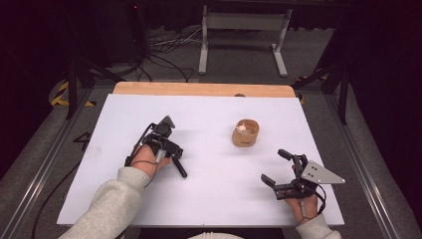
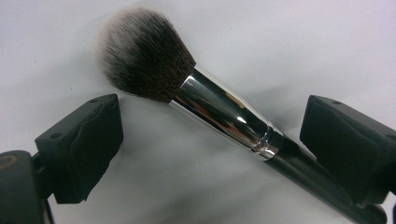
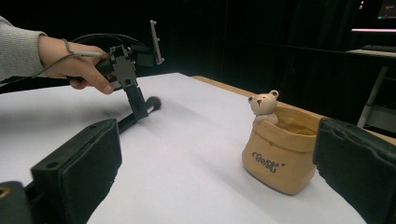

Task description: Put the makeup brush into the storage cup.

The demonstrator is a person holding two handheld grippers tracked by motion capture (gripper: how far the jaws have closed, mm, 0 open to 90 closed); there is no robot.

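A makeup brush (image 2: pixel 224 112) lies flat on the white table, with a dark, white-tipped head, a shiny silver ferrule and a black handle. My left gripper (image 2: pixel 217 135) is open and points down over it, one pad (image 2: pixel 88 140) on each side; the right-hand pad sits against the handle. In the high view the left gripper (image 1: pixel 166 149) is left of centre and the brush handle (image 1: pixel 180 168) sticks out toward the person. My right gripper (image 1: pixel 272 165) hovers open at the front right, holding nothing. Its own view shows the left gripper (image 3: pixel 135 100) over the brush (image 3: pixel 152 102).
A tan pouch-shaped pot (image 1: pixel 245 133) with a small bear figure (image 3: pixel 264 106) on its rim stands right of centre, just ahead of my right gripper. The white table (image 1: pixel 224 209) has a wooden strip (image 1: pixel 199 89) along its far edge.
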